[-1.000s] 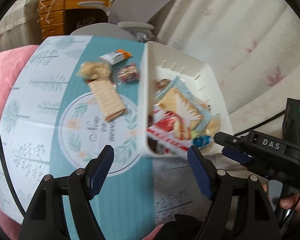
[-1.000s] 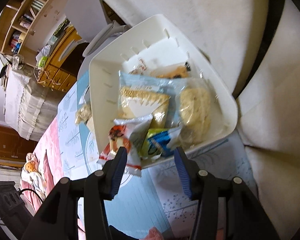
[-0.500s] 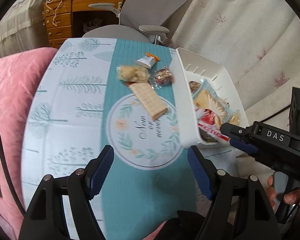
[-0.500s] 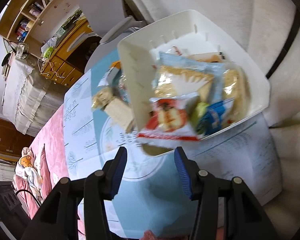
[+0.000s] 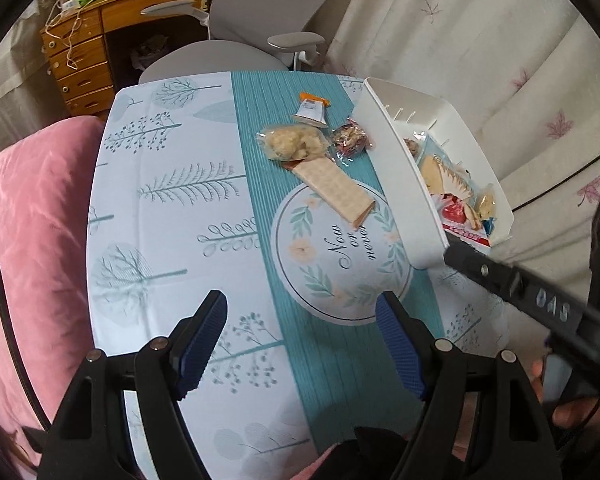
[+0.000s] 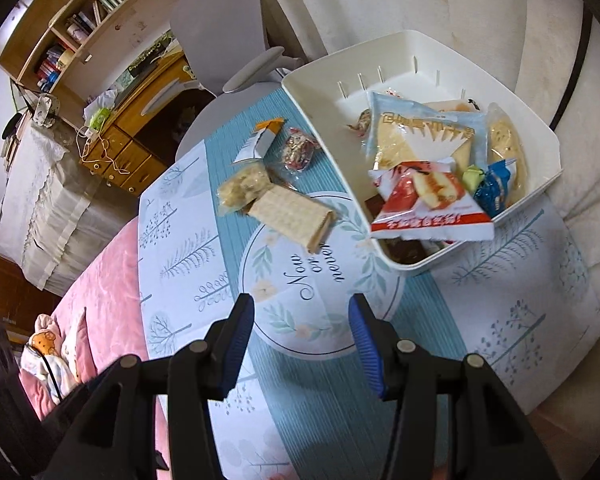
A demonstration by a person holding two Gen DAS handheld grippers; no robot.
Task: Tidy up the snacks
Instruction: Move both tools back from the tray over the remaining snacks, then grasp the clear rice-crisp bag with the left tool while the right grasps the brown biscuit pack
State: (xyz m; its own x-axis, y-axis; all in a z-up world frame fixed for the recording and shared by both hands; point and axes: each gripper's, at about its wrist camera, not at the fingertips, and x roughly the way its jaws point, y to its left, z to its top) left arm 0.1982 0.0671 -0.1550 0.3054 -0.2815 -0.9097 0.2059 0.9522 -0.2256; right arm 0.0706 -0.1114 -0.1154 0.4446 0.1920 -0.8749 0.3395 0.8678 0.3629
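A white basket (image 6: 320, 120) (image 5: 396, 168) at the table's right side holds several snack packets, with a red packet (image 6: 428, 204) hanging over its near rim. Loose on the cloth to its left lie a long cracker pack (image 5: 336, 190) (image 6: 292, 214), a clear bag of pale puffs (image 5: 290, 142) (image 6: 242, 186), an orange-and-white bar (image 5: 312, 110) (image 6: 262, 140) and a small red-flecked sweet (image 5: 350, 140) (image 6: 298, 150). My left gripper (image 5: 300, 340) is open and empty above the near cloth. My right gripper (image 6: 300, 340) is open and empty in front of the basket; its black body (image 5: 532, 300) shows in the left wrist view.
The table wears a blue tree-print cloth (image 5: 160, 200) with a round "Now or never" motif (image 5: 340, 256). A grey office chair (image 5: 260, 20) and wooden desk (image 5: 100, 40) stand behind. A pink cushion (image 5: 28, 220) lies left; a curtain (image 5: 480, 40) hangs right.
Both grippers have pulled back and up from the basket, so more of the table and the loose snacks shows. Both stay open and empty.
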